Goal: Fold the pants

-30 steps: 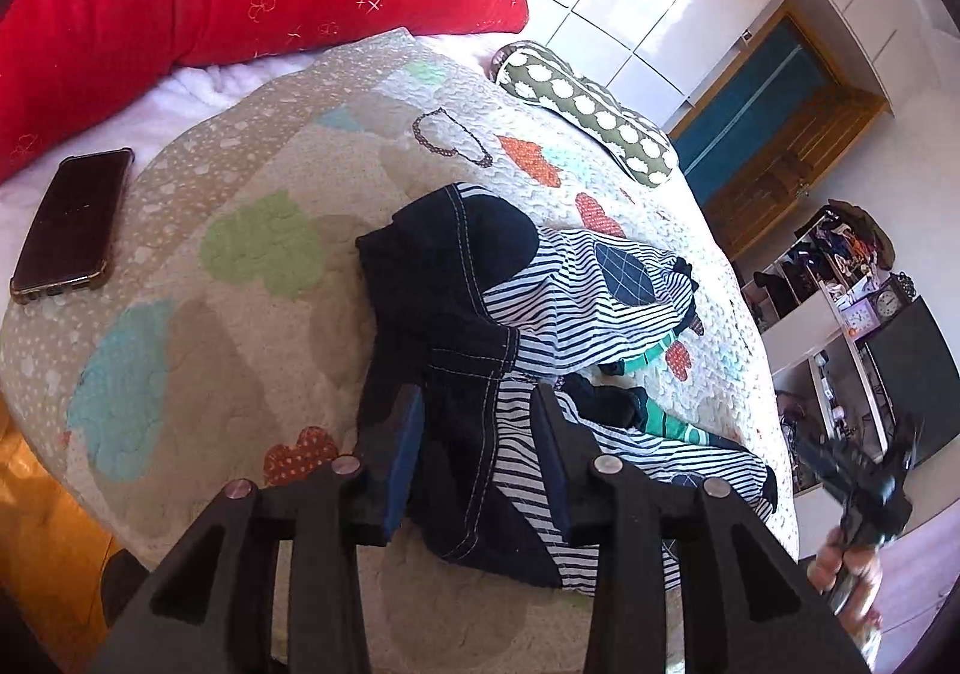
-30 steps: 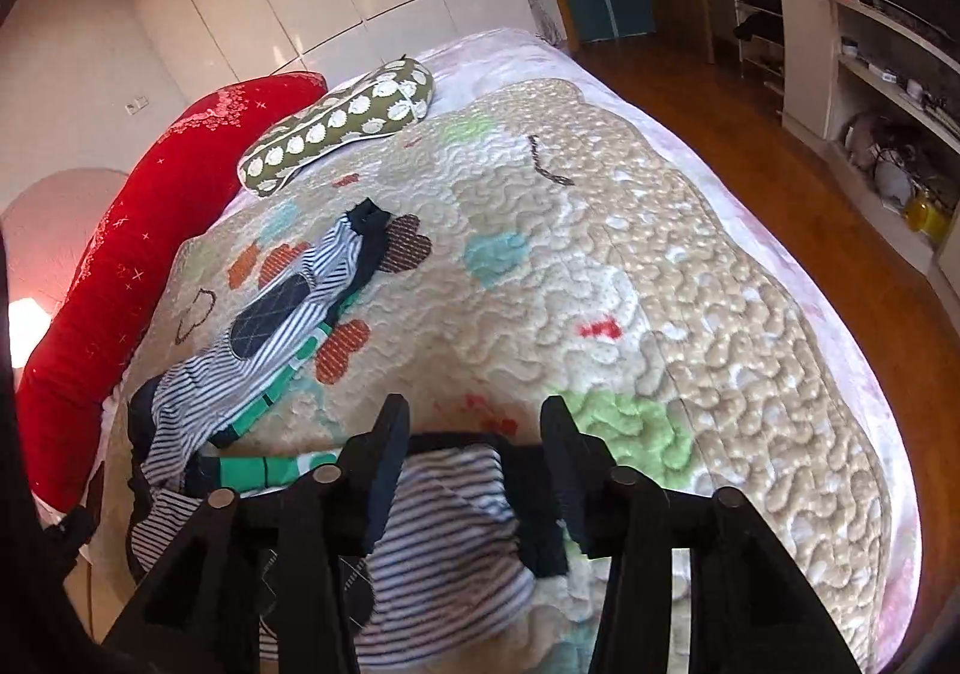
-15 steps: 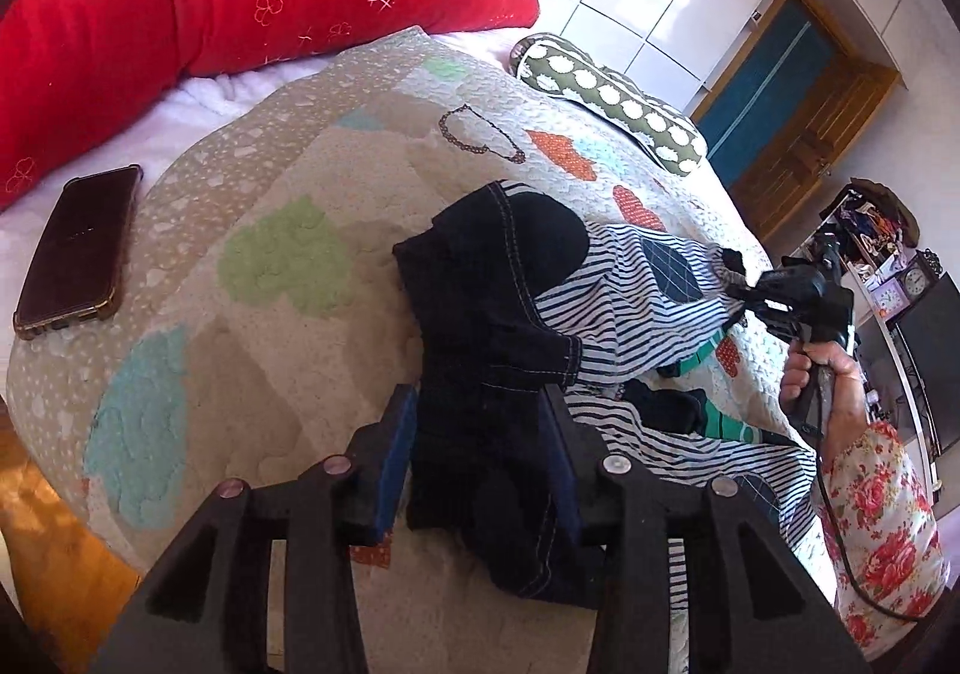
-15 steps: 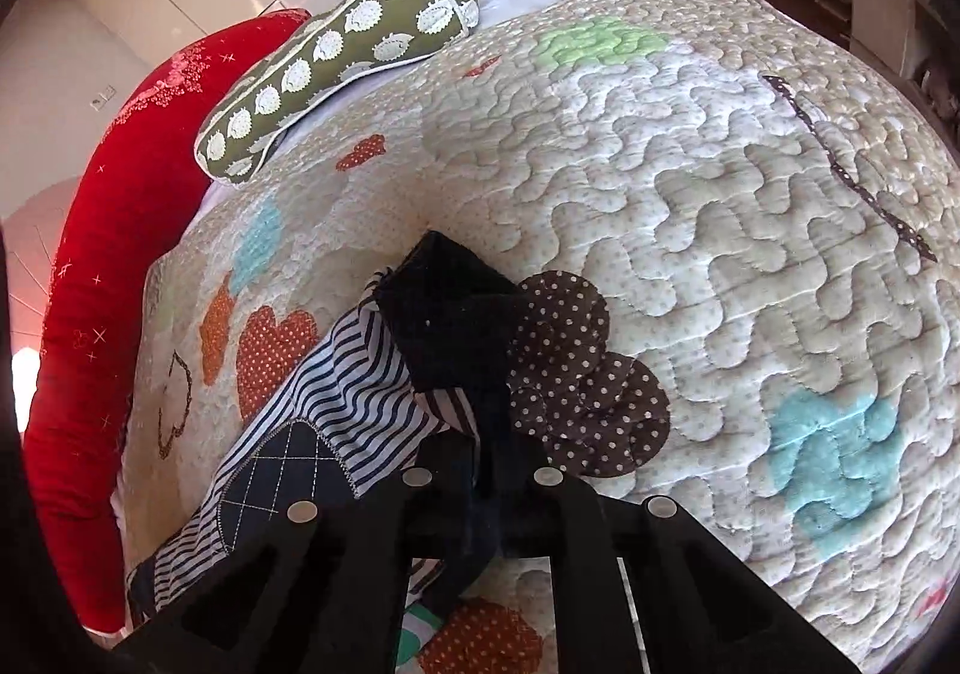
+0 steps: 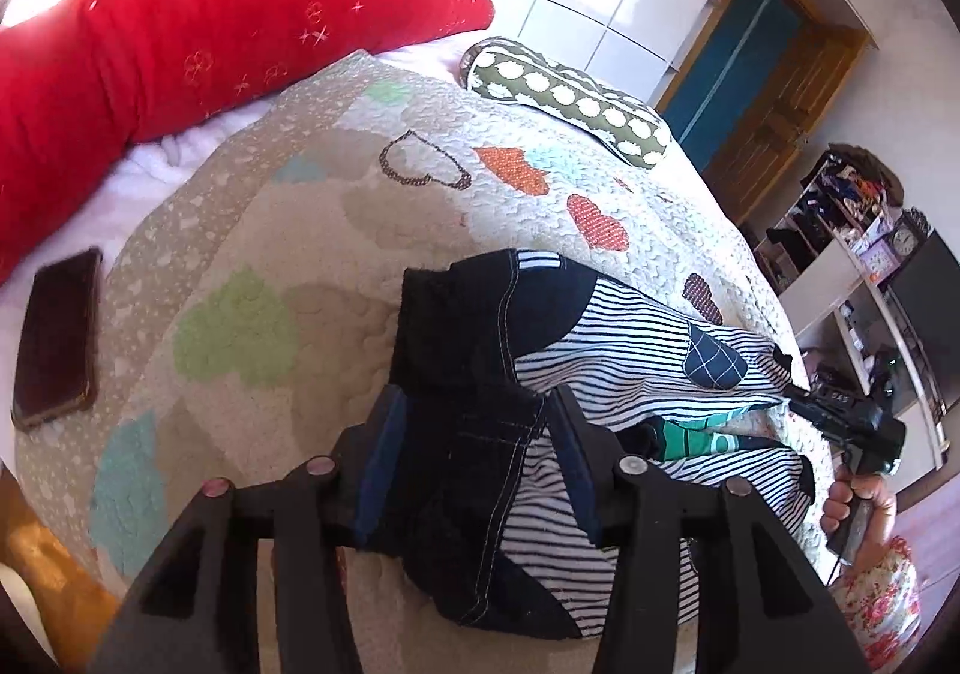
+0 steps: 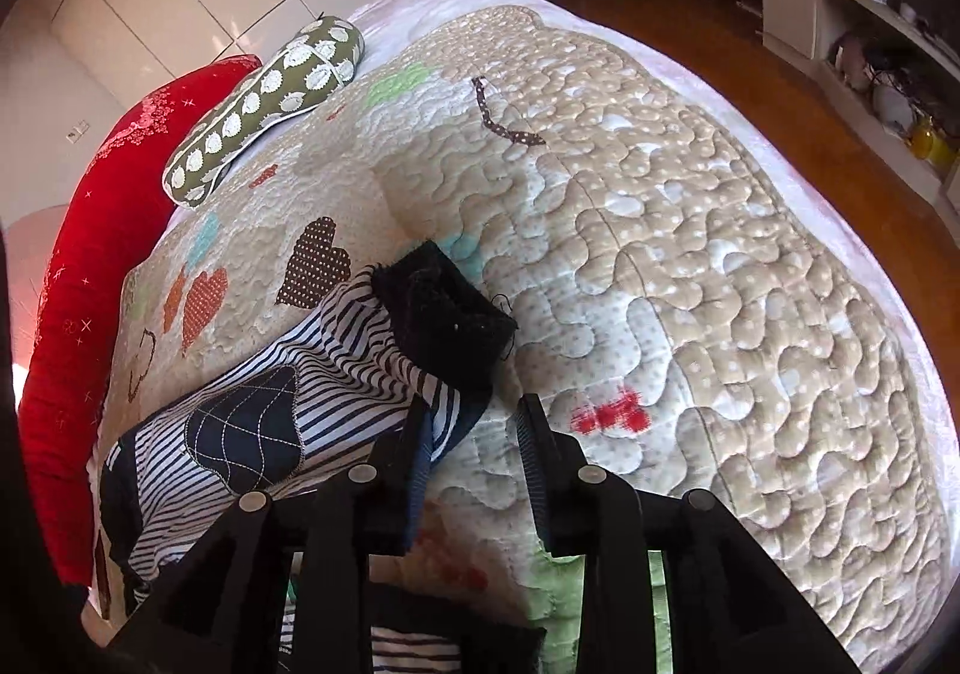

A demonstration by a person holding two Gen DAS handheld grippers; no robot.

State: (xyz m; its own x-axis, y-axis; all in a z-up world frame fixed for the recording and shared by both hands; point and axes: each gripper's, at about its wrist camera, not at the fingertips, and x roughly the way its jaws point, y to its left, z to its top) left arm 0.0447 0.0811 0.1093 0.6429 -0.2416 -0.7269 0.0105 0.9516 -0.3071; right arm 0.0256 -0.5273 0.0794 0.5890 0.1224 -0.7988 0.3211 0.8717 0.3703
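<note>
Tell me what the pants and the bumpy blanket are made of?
The pants look like thin woven cotton with printed stripes; they crease softly. The dark waist part looks like denim, with pale stitching lines. The blanket looks like soft padded cotton, matte, with wiggly stitched puffs. I can't be sure of the fibers.

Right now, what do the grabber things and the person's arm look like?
Each hand-held gripper is black plastic with two angular fingers, blue pads on their inner faces and round silver bolts. The left one and the right one look alike. In the left view, a bare hand grips a black handle, with a white, red-flowered sleeve and a thin black cable.
</note>
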